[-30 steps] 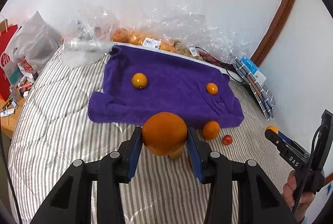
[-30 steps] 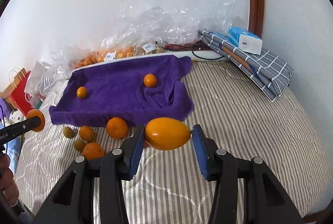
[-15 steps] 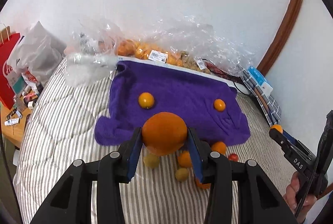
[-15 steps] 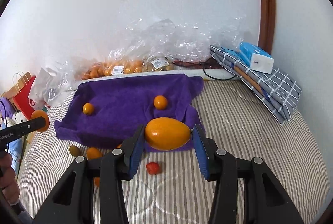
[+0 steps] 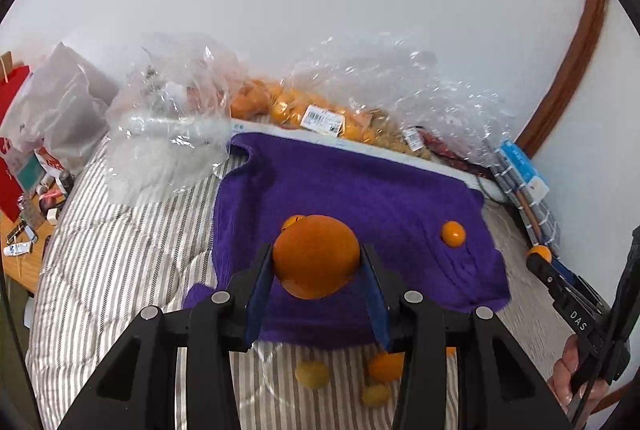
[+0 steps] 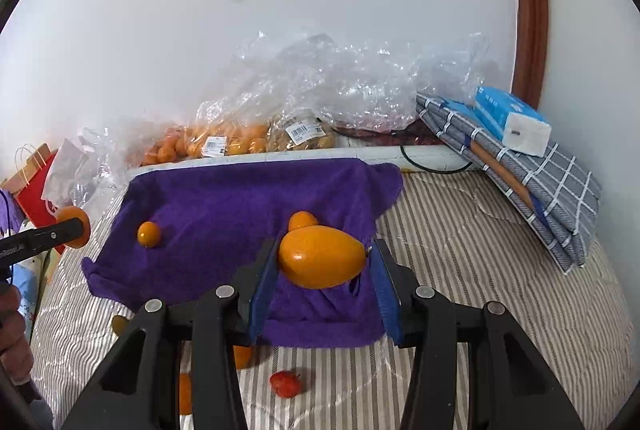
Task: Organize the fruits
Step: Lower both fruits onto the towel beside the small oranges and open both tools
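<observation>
Both grippers have swung forward over the purple towel (image 5: 360,190) (loose fruit now lies behind them). The left gripper (image 5: 316,272) clamps an orange (image 5: 316,256), the right gripper (image 6: 322,270) a mango (image 6: 322,262); setting down looks next.

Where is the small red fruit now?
In the right wrist view, the small red fruit lies on the striped bedding, just in front of the purple towel.

The purple towel (image 5: 360,198) lies mostly bare, with two small oranges (image 6: 149,233) well apart on it. Loose fruit (image 5: 312,374) dots the striped bed (image 6: 480,270) along its near edge. Plastic bags (image 6: 340,82) crowd the far side by the wall.
</observation>
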Demonstrator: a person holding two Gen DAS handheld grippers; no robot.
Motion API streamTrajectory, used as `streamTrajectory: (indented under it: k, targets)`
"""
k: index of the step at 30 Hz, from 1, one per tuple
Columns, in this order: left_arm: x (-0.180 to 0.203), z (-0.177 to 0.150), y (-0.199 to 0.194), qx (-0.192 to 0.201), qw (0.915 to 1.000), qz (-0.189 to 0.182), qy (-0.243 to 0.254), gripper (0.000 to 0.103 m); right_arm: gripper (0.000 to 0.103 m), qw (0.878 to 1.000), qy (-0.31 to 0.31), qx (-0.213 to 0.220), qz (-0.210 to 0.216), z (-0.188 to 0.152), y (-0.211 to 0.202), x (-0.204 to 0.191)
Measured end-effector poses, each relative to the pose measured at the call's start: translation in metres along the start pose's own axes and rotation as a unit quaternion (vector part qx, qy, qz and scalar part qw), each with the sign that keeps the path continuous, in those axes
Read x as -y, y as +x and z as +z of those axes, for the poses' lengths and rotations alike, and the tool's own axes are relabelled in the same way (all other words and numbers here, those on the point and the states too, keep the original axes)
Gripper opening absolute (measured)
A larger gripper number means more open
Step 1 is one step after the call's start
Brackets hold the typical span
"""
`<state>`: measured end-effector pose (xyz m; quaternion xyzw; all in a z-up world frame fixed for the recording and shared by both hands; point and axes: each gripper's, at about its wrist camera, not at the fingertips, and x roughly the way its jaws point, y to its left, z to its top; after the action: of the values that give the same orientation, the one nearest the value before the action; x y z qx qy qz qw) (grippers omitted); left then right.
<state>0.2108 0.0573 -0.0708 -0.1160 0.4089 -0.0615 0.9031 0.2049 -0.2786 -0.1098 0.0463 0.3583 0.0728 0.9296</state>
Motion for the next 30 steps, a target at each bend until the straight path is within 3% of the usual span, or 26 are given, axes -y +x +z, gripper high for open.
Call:
streamTrajectory:
  k: [3, 7, 14, 17, 30]
  targets:
    - [0.002, 0.006, 0.019, -0.007, 0.9999, 0.01, 0.003, 0.041, 0.046, 1.0, 0.0, -0.007, -0.004, 0.006, 0.016, 0.002]
    - [0.004, 0.008, 0.046, -0.021, 0.9998, -0.004, -0.007, 0.041, 0.046, 1.0, 0.006, -0.018, 0.005, 0.012, 0.037, 0.002]
    - [0.013, -0.004, 0.077, -0.054, 0.9983, 0.0, 0.021, 0.041, 0.046, 0.999, -0.002, -0.049, -0.002, -0.003, 0.074, -0.003]
    - [0.012, -0.006, 0.08, -0.064, 0.9977, -0.011, 0.019, 0.041, 0.046, 0.998, -0.022, -0.056, -0.007, -0.006, 0.081, -0.009]
    - [0.007, -0.011, 0.086, -0.059, 0.9973, 0.026, 0.033, 0.041, 0.046, 0.996, -0.045, -0.075, -0.016, -0.016, 0.097, -0.02]
